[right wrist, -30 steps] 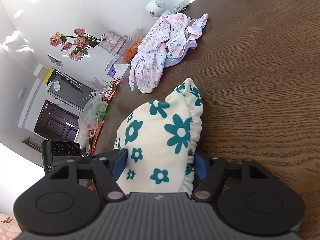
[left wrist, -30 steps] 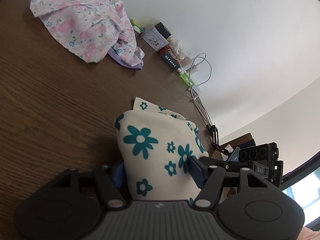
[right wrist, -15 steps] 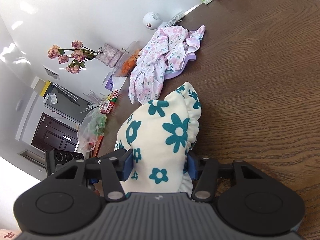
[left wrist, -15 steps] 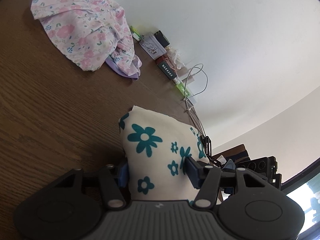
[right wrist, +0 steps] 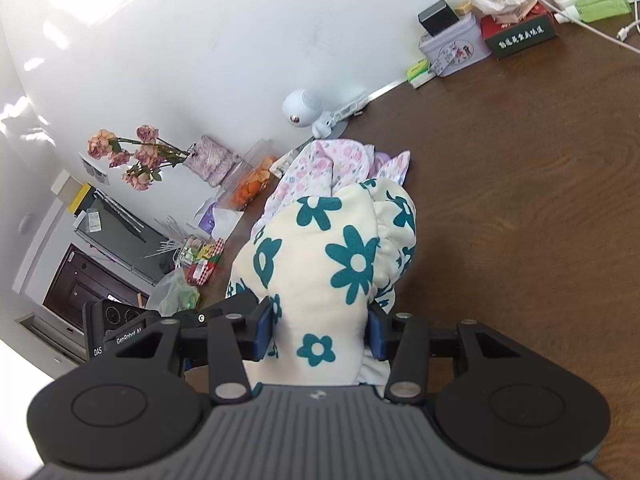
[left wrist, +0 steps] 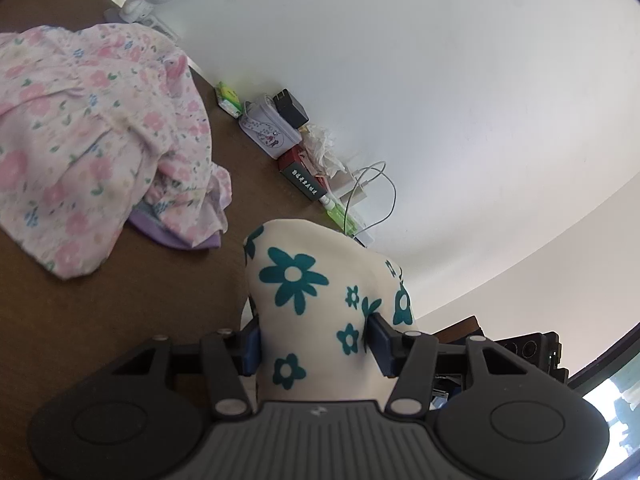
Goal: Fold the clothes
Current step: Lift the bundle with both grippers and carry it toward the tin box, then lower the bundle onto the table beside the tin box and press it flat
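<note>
The left tongs (left wrist: 316,344) and the right tongs (right wrist: 320,334) are each closing on a bunch of the cream cloth with teal flowers (left wrist: 308,304), and the blue pads press into it. It looks like two tongs hold it so it can be lifted and carried off the brown tabletop (right wrist: 520,216). The cloth looks soft, puffy and frilly-edged. Beyond the tongs lies a pink flowery garment (left wrist: 92,140).

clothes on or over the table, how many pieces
2, perhaps more. The cream garment with teal flowers is bunched between both grippers; the pink floral garment lies crumpled on the table, with purple fabric peeking from under it.
</note>
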The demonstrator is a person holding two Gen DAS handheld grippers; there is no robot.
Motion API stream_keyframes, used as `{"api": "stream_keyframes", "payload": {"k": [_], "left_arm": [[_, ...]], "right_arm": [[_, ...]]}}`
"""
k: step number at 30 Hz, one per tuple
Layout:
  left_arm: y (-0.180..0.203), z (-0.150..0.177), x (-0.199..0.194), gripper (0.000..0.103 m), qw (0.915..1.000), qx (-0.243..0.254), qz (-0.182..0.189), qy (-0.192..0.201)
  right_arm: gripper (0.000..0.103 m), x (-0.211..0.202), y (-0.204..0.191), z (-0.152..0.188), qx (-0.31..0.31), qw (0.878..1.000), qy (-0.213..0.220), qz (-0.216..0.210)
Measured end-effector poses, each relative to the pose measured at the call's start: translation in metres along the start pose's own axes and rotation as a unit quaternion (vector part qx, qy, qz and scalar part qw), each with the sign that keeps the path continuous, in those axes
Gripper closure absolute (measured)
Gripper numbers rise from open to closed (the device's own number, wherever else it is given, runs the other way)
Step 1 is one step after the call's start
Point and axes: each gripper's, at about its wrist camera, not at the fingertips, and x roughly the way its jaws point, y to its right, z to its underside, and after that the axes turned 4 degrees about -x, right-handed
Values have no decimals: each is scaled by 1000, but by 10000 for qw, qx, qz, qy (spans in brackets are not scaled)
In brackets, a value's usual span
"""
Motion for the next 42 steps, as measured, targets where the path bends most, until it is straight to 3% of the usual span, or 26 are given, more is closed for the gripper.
{"api": "stream_keyframes", "payload": {"k": [8, 15, 23, 29, 31, 37, 40, 42], "left_arm": [[23, -89, 83, 53, 9994, 313, -126, 23], [-4, -150, 171, 54, 9997, 17, -192, -149], [-37, -164, 249, 54, 9981, -375, -221, -425], [-43, -155, 267, 53, 9981, -339, -236, -455], [-41, -155, 265, 51, 9979, -318, -341, -454], [-14, -164, 238, 23, 9965, 256, -794, -88], [8, -169, 218, 22, 9926, 763, -861, 377], [21, -169, 208, 26, 9882, 1097, -856, 632]], "right_arm": [[58, 22, 40, -82, 216, 9980, 566, 202], [58, 67, 101, -135, 634, 9938, 753, 520], [57, 79, 154, -165, 763, 9886, 577, 1164], [54, 80, 169, -167, 716, 9861, 449, 1434], [43, 81, 168, -167, 691, 9858, 391, 1476], [9, 64, 140, -174, 265, 9784, 554, 1974], [0, 50, 108, -177, -347, 9621, 783, 2590], [1, 44, 90, -174, -697, 9565, 1063, 2626]]}}
